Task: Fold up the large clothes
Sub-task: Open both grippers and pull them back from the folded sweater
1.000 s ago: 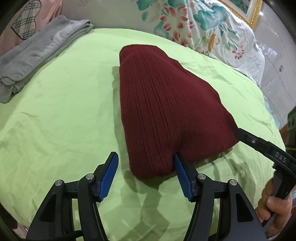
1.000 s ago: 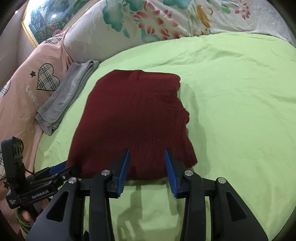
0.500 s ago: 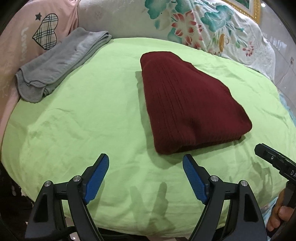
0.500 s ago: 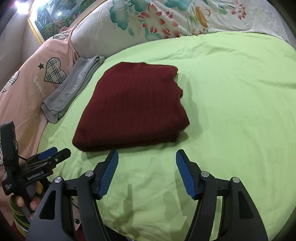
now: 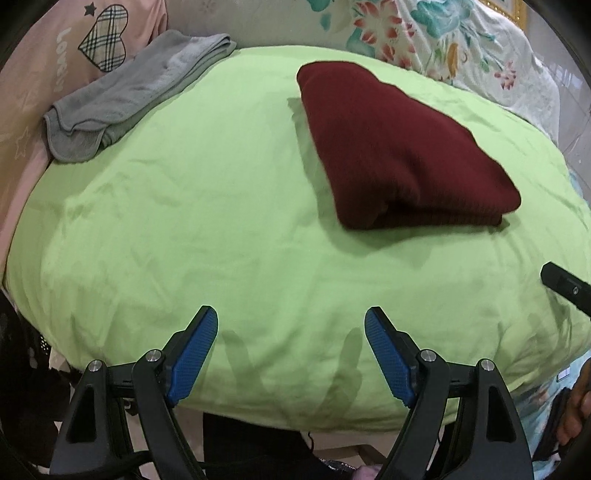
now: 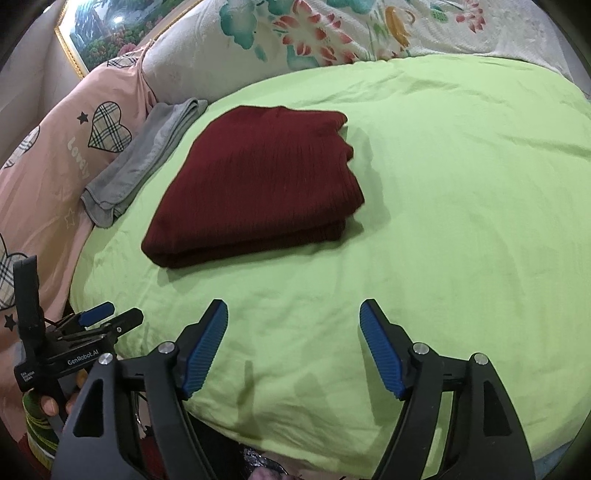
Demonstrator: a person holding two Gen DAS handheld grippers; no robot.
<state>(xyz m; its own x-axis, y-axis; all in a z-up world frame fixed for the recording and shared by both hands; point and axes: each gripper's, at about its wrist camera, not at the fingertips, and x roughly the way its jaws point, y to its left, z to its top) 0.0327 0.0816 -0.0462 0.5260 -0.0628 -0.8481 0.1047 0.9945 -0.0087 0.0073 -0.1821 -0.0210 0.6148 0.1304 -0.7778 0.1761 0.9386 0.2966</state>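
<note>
A dark red knitted sweater (image 5: 399, 147) lies folded into a flat rectangle on the green bedsheet (image 5: 203, 221); it also shows in the right wrist view (image 6: 258, 181). My left gripper (image 5: 291, 332) is open and empty, held back over the bed's near edge, well short of the sweater. My right gripper (image 6: 293, 325) is open and empty too, near the bed's front edge. The left gripper also shows at the lower left of the right wrist view (image 6: 107, 314). The tip of the right gripper shows at the right edge of the left wrist view (image 5: 565, 284).
A folded grey garment (image 5: 129, 92) lies at the bed's far left, seen in the right wrist view too (image 6: 144, 158). A pink quilt with plaid hearts (image 6: 55, 155) and a floral pillow (image 6: 295, 33) border the bed at the back. The bed's front edge drops off below the grippers.
Both grippers let go of the sweater's near edge, opened wide and drew back toward the bed's front edge. The sweater now lies flat and folded.
</note>
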